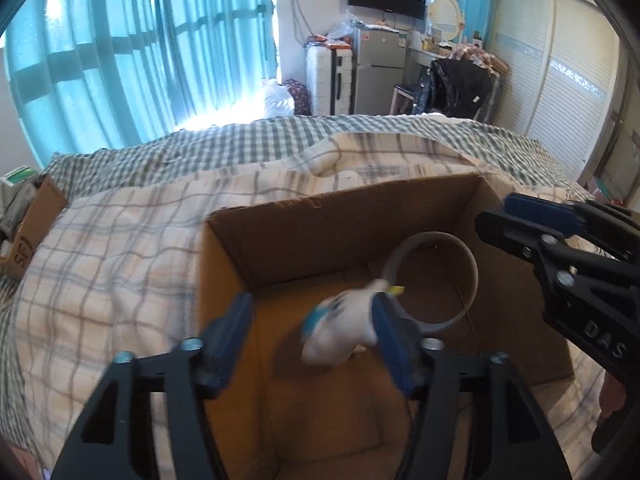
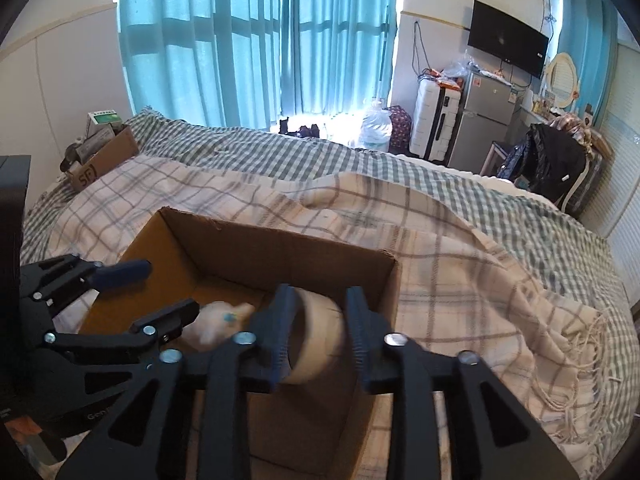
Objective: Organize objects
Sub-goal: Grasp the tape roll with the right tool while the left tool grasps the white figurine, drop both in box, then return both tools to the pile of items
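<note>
An open cardboard box (image 1: 280, 232) (image 2: 248, 248) sits on the plaid blanket of a bed. My left gripper (image 1: 316, 332) is open over the box. A blurred white toy with blue and yellow marks (image 1: 344, 328) (image 2: 218, 320) is in mid-air between the fingers, touching or just off the right pad. My right gripper (image 2: 320, 336) is open above the box's right side. A roll of tape (image 2: 316, 340) (image 1: 434, 280) is between its fingers, blurred, and I cannot tell if the pads touch it. Each gripper shows in the other's view, the right one (image 1: 560, 256) and the left one (image 2: 132, 292).
The bed's plaid blanket (image 2: 460, 280) and checked sheet (image 1: 240, 140) surround the box. A second cardboard box with packets (image 2: 100, 156) (image 1: 32, 216) stands at the bed's far left. A fridge, suitcase and chair with clothes stand beyond the bed.
</note>
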`<state>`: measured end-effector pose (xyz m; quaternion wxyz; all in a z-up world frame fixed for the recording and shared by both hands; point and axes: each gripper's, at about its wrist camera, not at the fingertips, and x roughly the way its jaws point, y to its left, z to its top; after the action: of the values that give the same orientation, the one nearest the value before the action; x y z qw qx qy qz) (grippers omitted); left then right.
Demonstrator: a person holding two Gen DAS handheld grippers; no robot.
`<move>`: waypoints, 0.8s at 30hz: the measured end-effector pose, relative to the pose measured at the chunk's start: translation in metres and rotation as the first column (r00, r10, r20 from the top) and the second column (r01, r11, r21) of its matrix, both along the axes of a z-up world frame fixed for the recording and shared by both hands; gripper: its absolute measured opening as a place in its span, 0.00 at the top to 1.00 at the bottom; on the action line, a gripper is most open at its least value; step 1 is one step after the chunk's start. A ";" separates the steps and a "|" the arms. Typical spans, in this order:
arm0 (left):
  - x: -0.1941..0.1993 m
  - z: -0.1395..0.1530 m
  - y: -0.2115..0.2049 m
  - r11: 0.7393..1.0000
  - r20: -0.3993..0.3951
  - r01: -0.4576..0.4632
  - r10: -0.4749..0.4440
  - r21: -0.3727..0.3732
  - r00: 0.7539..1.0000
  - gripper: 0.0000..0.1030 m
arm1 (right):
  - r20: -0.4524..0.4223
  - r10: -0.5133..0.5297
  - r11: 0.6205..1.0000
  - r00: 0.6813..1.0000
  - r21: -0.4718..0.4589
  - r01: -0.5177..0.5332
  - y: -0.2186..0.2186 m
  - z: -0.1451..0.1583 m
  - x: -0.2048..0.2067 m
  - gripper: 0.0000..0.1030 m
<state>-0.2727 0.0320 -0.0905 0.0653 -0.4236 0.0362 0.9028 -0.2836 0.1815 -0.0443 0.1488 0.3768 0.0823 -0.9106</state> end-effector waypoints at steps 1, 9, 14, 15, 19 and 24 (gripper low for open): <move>0.007 0.007 -0.002 1.000 -0.006 -0.013 0.013 0.001 1.000 0.27 | -0.003 0.001 1.000 1.000 -0.004 -0.001 0.001 0.004 0.004 0.67; 0.072 0.064 -0.024 0.993 -0.085 -0.111 0.114 0.034 0.990 0.02 | -0.116 -0.026 1.000 0.993 -0.018 0.024 0.024 0.080 0.082 0.40; 0.120 0.092 -0.032 0.984 -0.134 -0.175 0.179 0.040 0.975 0.00 | -0.189 -0.048 0.999 0.981 0.012 0.051 0.039 0.122 0.145 0.26; 0.125 0.095 -0.033 0.982 -0.135 -0.187 0.190 0.034 0.972 0.00 | -0.194 -0.045 0.999 0.980 0.012 0.049 0.042 0.127 0.155 0.24; 0.152 0.111 -0.039 0.975 -0.157 -0.219 0.224 0.046 0.962 0.00 | -0.229 -0.058 0.998 0.972 0.019 0.064 0.051 0.148 0.199 0.20; 0.187 0.106 -0.044 0.967 -0.172 -0.249 0.256 0.062 0.951 0.00 | -0.197 -0.070 0.997 0.978 0.005 0.073 0.059 0.139 0.236 0.17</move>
<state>-0.0857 -0.0121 0.0155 -0.0456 -0.3406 -0.0305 0.9386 -0.0478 0.2403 0.0948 0.1047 0.2885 0.0888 -0.9476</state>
